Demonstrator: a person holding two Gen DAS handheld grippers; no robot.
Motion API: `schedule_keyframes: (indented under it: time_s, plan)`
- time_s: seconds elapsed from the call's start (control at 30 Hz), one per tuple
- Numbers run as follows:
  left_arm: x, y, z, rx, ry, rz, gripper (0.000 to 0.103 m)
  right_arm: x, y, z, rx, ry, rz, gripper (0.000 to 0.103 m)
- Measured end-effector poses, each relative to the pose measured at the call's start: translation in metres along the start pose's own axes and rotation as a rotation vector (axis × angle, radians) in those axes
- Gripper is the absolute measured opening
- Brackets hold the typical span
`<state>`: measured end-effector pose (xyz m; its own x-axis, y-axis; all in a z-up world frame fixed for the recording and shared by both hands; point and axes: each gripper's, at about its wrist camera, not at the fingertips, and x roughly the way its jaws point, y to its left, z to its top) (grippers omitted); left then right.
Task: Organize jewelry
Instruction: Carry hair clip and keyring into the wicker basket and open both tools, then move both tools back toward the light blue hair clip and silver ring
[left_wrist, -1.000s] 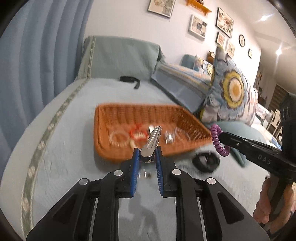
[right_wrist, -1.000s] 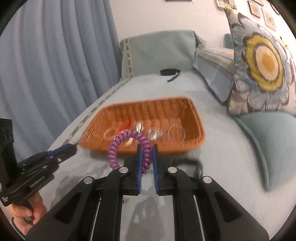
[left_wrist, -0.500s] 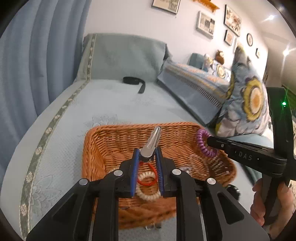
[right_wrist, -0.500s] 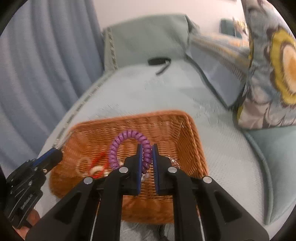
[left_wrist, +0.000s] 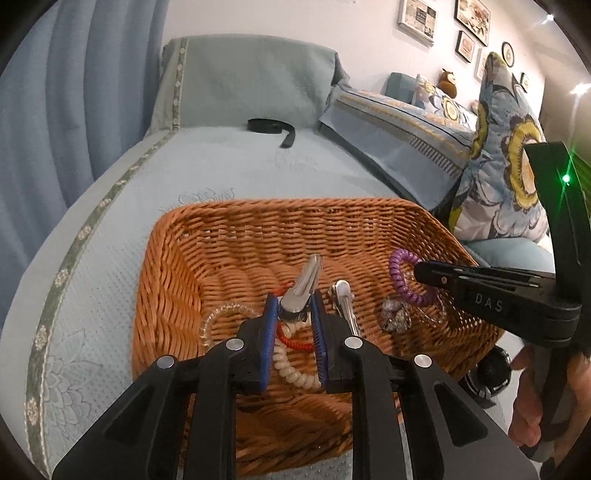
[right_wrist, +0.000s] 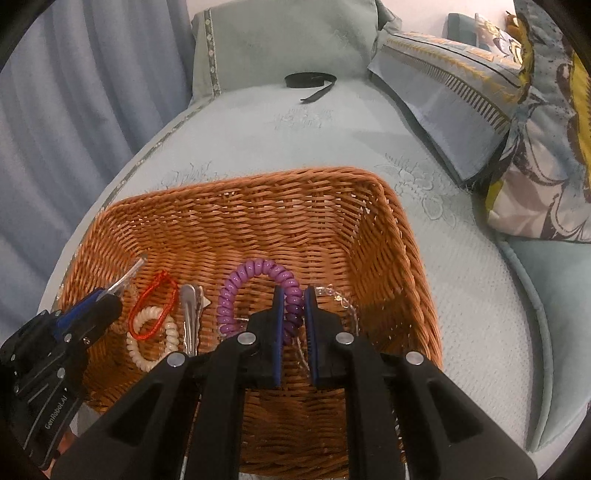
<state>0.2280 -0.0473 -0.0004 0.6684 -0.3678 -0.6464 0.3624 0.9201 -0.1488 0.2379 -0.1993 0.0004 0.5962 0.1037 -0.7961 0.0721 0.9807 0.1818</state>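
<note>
- Left wrist view: left gripper (left_wrist: 294, 309) clamping a silver hair clip (left_wrist: 303, 290) above the wicker basket (left_wrist: 258, 229); clip base hidden.
- Right gripper (right_wrist: 294, 300) pinching a purple coil tie (right_wrist: 255, 291) over the basket; lower loop hidden.

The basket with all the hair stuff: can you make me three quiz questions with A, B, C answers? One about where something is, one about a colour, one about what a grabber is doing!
1. Where is the red cord loop?
A. on the bedspread
B. inside the wicker basket
C. on a pillow

2. What colour is the spiral hair tie in the right gripper?
A. purple
B. green
C. black

3. What is the left gripper doing?
A. open, holding nothing
B. resting on the bedspread
C. shut on a silver hair clip

Answers: 1 B, it lies on the basket floor. 2 A, the coils look purple. 3 C, the blue pads pinch the clip.
</note>
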Motion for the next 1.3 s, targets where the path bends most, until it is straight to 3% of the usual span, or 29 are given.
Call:
schedule_keyframes:
  time_s: [0.2, 0.37, 0.6, 0.77, 0.87, 0.93, 0.97, 1.07, 1.3]
  plan:
    - [-0.025, 0.0, -0.004, 0.003, -0.045, -0.033, 0.036, -0.021, 0.0, -0.003, -0.006, -0.036, 0.017, 0.01]
    - [-0.064, 0.003, -0.004, -0.026, -0.11, -0.059, 0.041, -0.05, 0.004, -0.014, -0.017, -0.072, 0.047, 0.01]
    - [-0.128, -0.001, -0.019, -0.026, -0.191, -0.086, 0.051, -0.103, 0.018, -0.054, -0.055, -0.139, 0.122, 0.01]
    - [-0.154, -0.001, -0.045, -0.042, -0.195, -0.096, 0.056, -0.122, 0.019, -0.088, -0.04, -0.153, 0.172, 0.01]
    - [-0.16, -0.001, -0.063, -0.056, -0.175, -0.099, 0.058, -0.127, 0.016, -0.107, -0.016, -0.152, 0.186, 0.016]
    - [-0.161, 0.0, -0.074, -0.062, -0.159, -0.108, 0.059, -0.126, 0.013, -0.116, -0.001, -0.15, 0.183, 0.033]
    - [-0.161, 0.0, -0.08, -0.063, -0.153, -0.109, 0.061, -0.125, 0.011, -0.119, 0.005, -0.15, 0.183, 0.035]
    - [-0.158, 0.0, -0.094, -0.06, -0.147, -0.113, 0.072, -0.119, 0.006, -0.128, 0.013, -0.137, 0.198, 0.036]
    - [-0.125, 0.005, -0.113, -0.072, -0.081, -0.091, 0.069, -0.101, 0.013, -0.135, -0.052, -0.125, 0.185, 0.036]
